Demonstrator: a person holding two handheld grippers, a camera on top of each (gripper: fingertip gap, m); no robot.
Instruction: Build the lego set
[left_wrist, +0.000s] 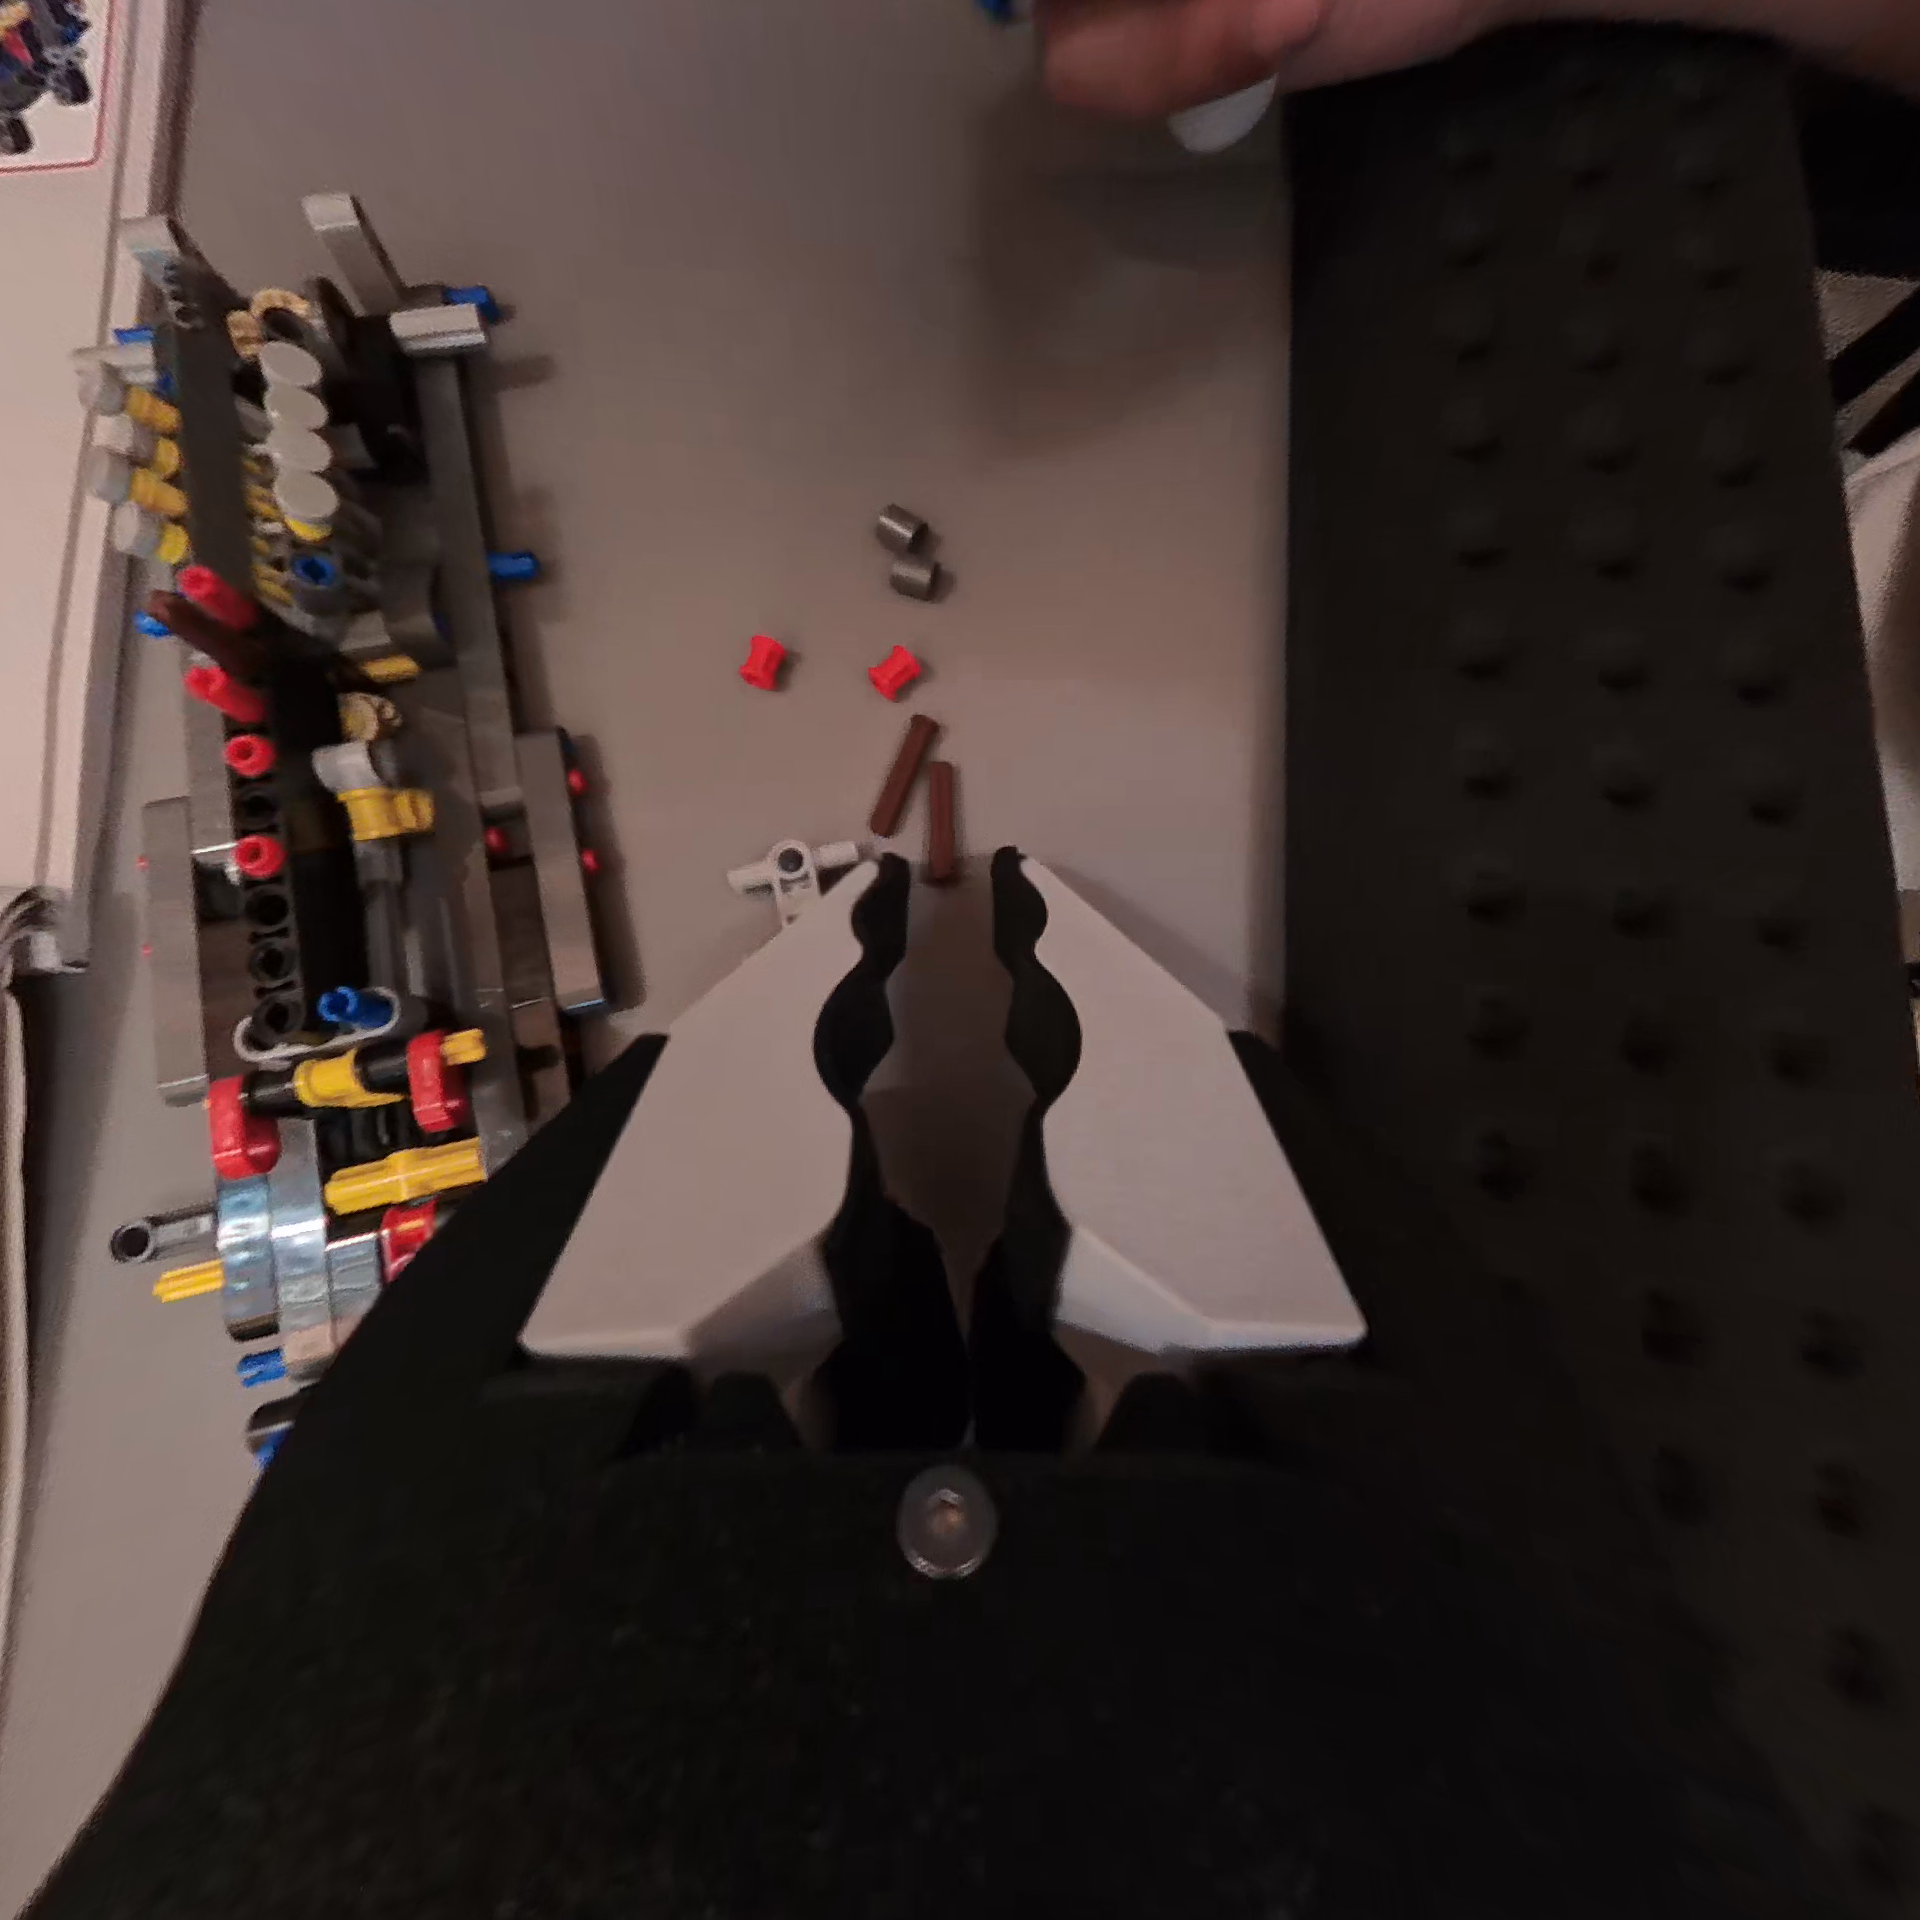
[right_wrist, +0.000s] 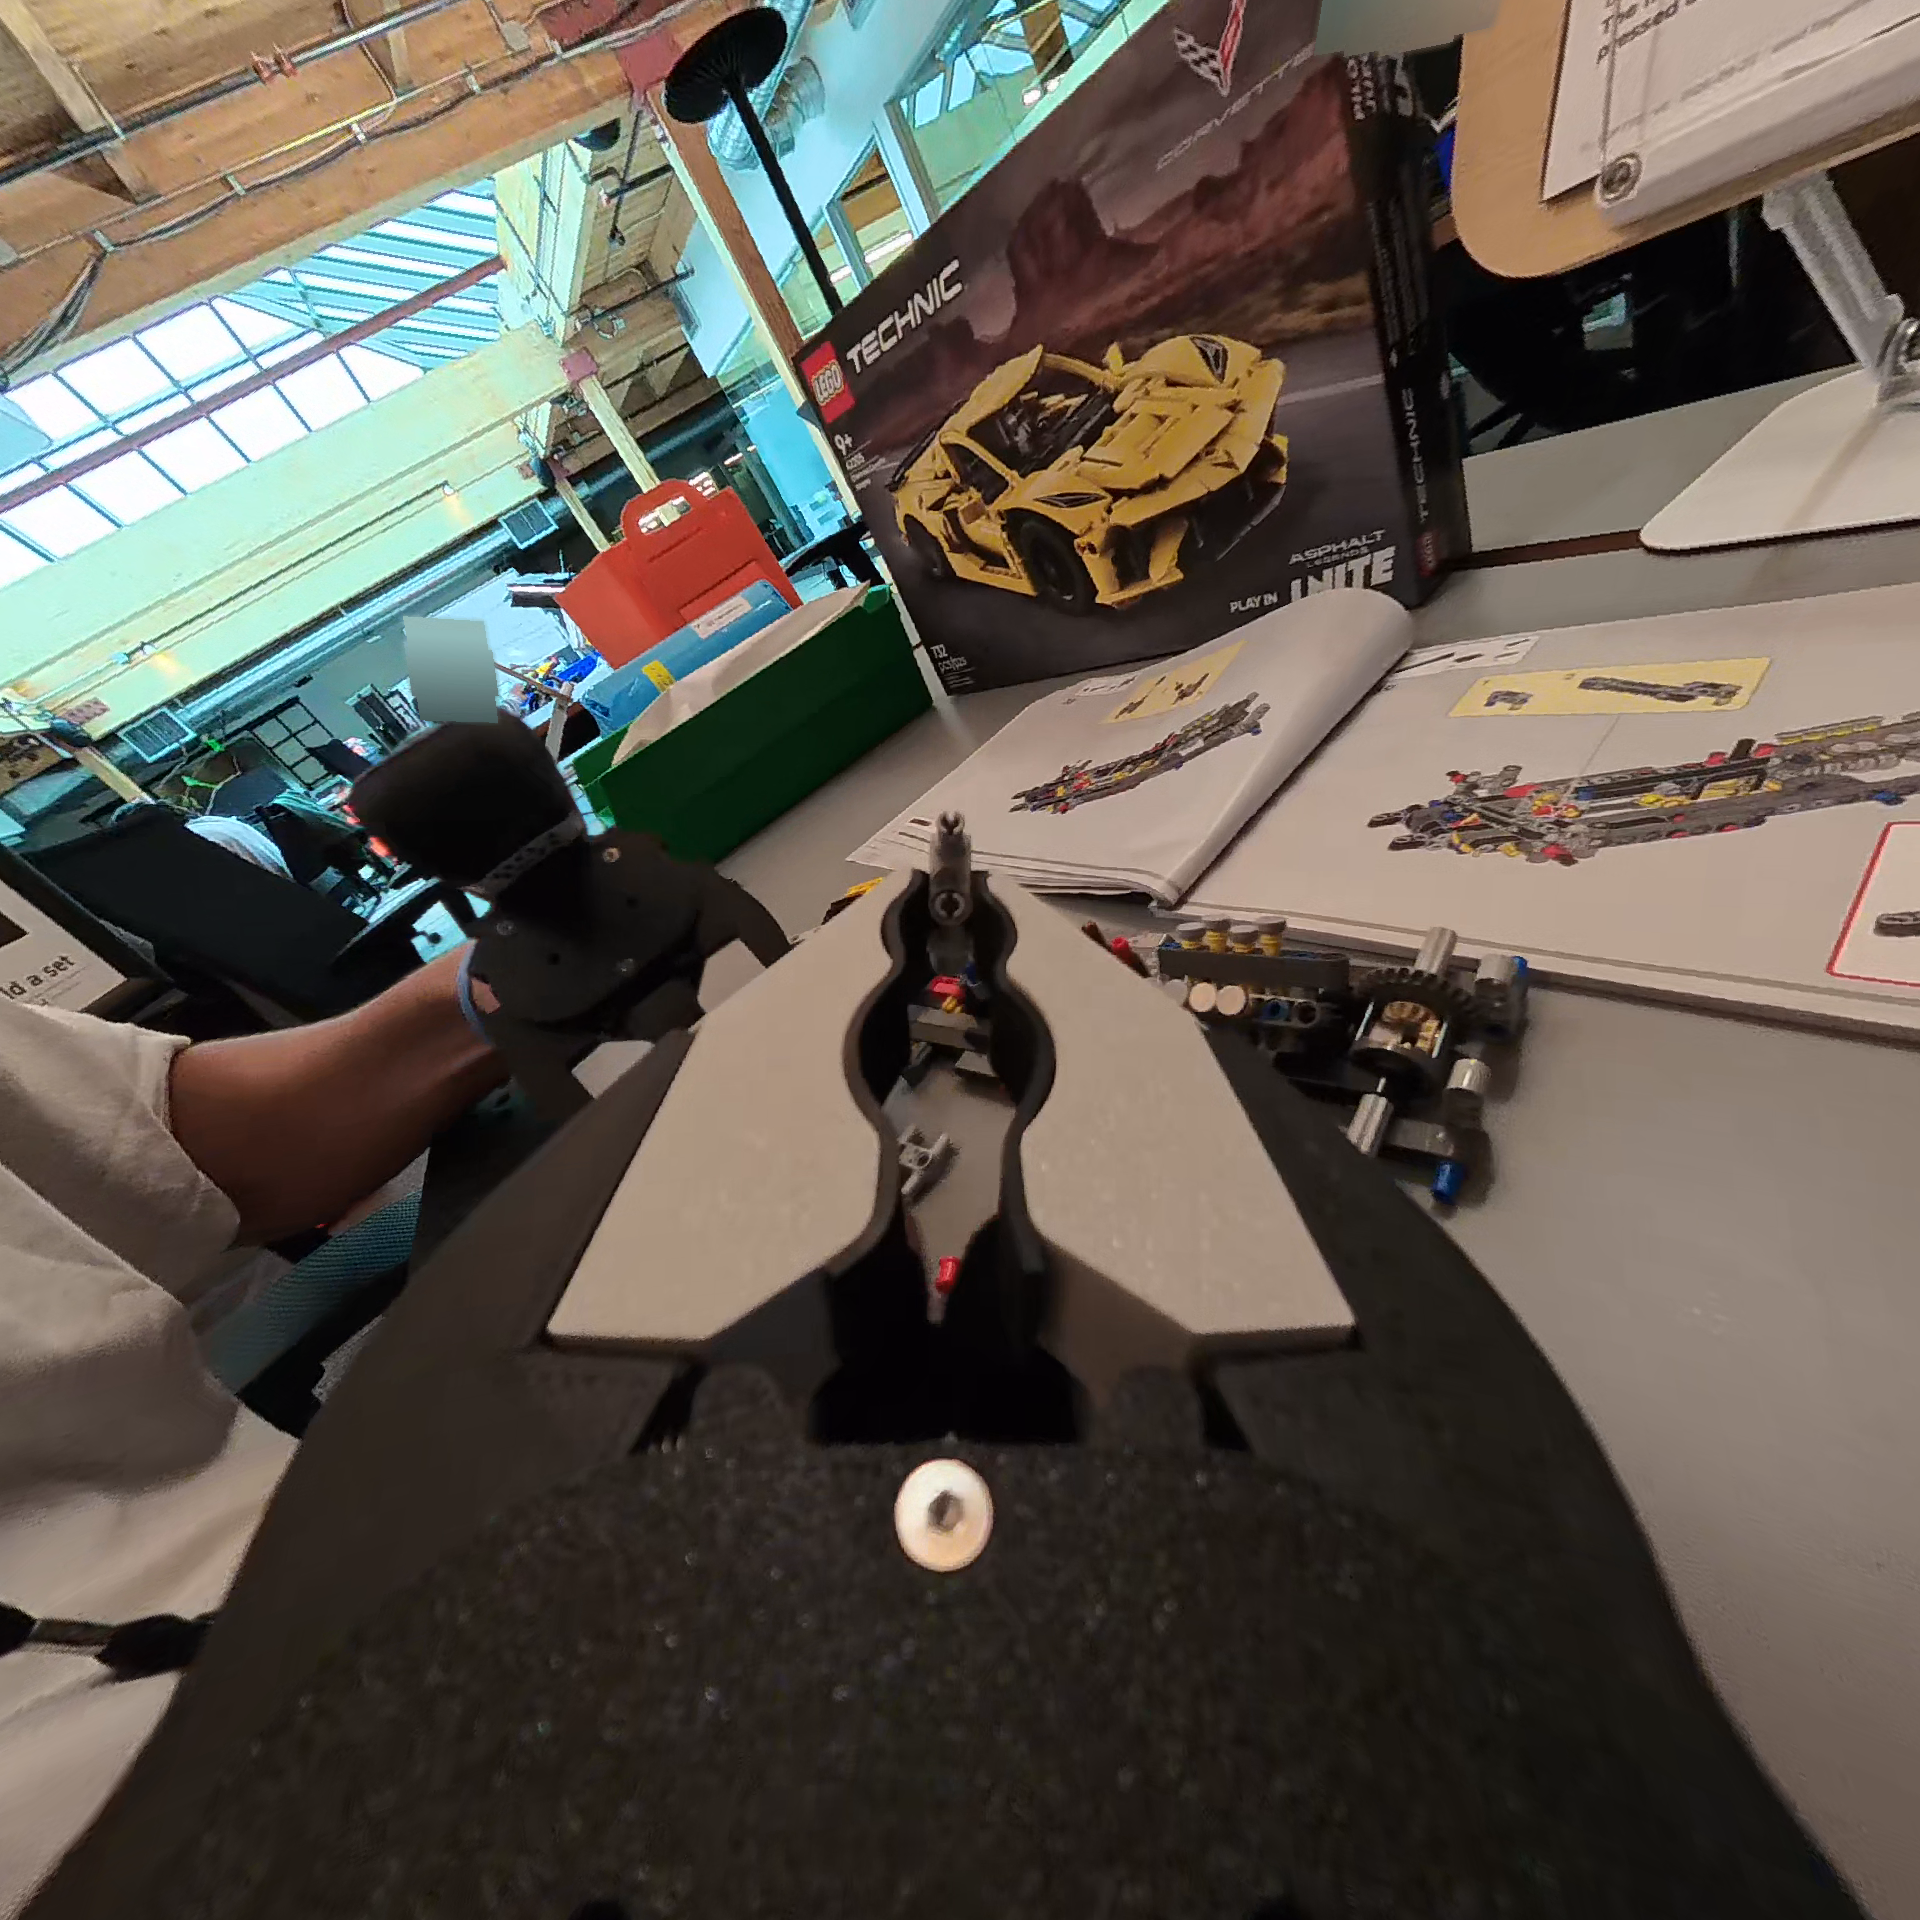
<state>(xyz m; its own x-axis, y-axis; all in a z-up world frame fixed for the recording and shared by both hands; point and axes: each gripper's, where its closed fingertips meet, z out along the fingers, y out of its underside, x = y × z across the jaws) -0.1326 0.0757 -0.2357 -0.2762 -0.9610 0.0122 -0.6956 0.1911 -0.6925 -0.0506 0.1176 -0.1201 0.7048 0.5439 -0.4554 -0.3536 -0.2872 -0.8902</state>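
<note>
In the left wrist view the long grey, black and yellow chassis build (left_wrist: 343, 779) lies at the left. My left gripper (left_wrist: 948, 868) is open, low over loose parts, with the end of a brown axle (left_wrist: 940, 821) between its tips. A second brown axle (left_wrist: 904, 774), two red bushes (left_wrist: 766, 661) (left_wrist: 894, 671), two grey bushes (left_wrist: 902, 528) and a light grey connector (left_wrist: 790, 868) lie close by. My right gripper (right_wrist: 951, 888) is shut on a small grey connector piece (right_wrist: 948, 842), held up off the table. The chassis end with its gear (right_wrist: 1351, 1008) lies to its right.
An open instruction booklet (right_wrist: 1455, 810) lies behind the chassis, with the set's box (right_wrist: 1122, 416) and a green bin (right_wrist: 769, 707) farther back. A white stand base (right_wrist: 1787, 468) sits at the far right. The right gripper's black body (left_wrist: 1558, 727) fills the right of the left wrist view. My right fingertips sit around 15 centimeters from my left ones.
</note>
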